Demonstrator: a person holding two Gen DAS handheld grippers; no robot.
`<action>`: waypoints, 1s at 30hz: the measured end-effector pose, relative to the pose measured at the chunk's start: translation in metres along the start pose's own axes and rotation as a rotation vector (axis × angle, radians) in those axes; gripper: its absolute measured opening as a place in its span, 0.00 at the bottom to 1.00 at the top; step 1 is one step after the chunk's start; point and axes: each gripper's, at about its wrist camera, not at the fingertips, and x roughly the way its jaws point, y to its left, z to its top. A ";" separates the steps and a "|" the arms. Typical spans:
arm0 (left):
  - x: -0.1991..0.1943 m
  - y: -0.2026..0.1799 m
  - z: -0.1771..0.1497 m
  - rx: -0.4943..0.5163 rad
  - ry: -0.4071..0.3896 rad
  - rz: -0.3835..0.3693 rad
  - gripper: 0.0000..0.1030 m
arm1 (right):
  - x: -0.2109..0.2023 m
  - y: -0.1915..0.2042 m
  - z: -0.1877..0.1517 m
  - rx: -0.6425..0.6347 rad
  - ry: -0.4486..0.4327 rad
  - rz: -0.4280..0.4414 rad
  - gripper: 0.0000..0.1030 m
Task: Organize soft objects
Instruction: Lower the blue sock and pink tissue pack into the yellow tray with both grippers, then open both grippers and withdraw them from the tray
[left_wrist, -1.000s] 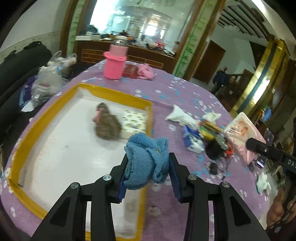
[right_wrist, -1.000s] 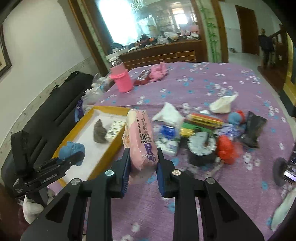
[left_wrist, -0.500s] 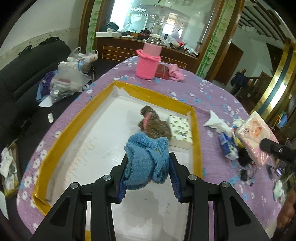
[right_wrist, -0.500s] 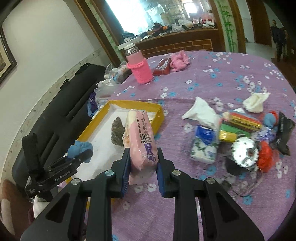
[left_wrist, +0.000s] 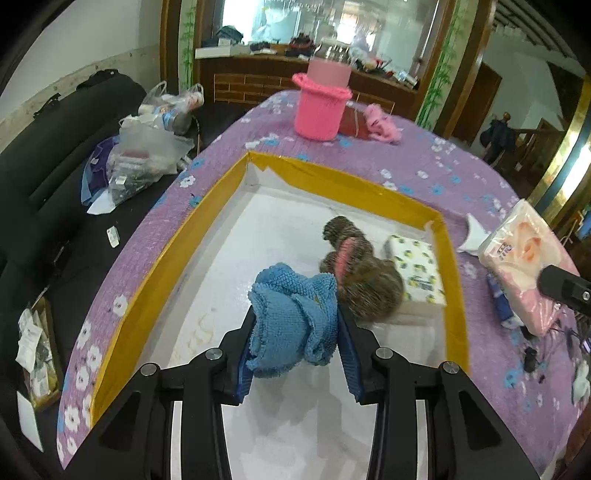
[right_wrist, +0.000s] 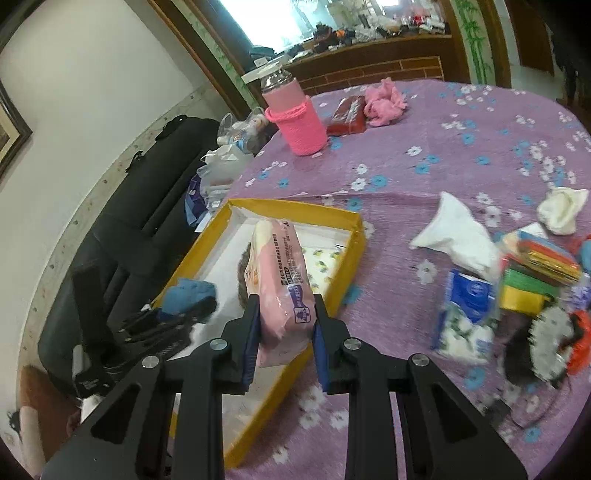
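Left wrist: left gripper (left_wrist: 293, 332) clamped on blue towel (left_wrist: 291, 317); right gripper (right_wrist: 284, 328) clamped on pink tissue pack (right_wrist: 279, 269)

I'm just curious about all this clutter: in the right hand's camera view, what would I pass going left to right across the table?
Blue towel → pink tissue pack held in the right gripper → white cloth → blue tissue packet → coloured packets.

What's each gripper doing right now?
Left gripper: shut on the blue towel.
Right gripper: shut on the pink tissue pack.
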 end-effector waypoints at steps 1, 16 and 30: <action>0.005 -0.001 0.005 0.001 0.008 0.004 0.37 | 0.005 0.001 0.003 0.003 0.005 0.003 0.22; 0.060 0.012 0.060 -0.073 0.034 0.019 0.57 | 0.101 0.007 0.045 0.037 0.106 -0.011 0.23; -0.016 0.014 0.022 -0.110 -0.132 -0.007 0.74 | 0.075 0.005 0.048 0.027 0.012 -0.046 0.37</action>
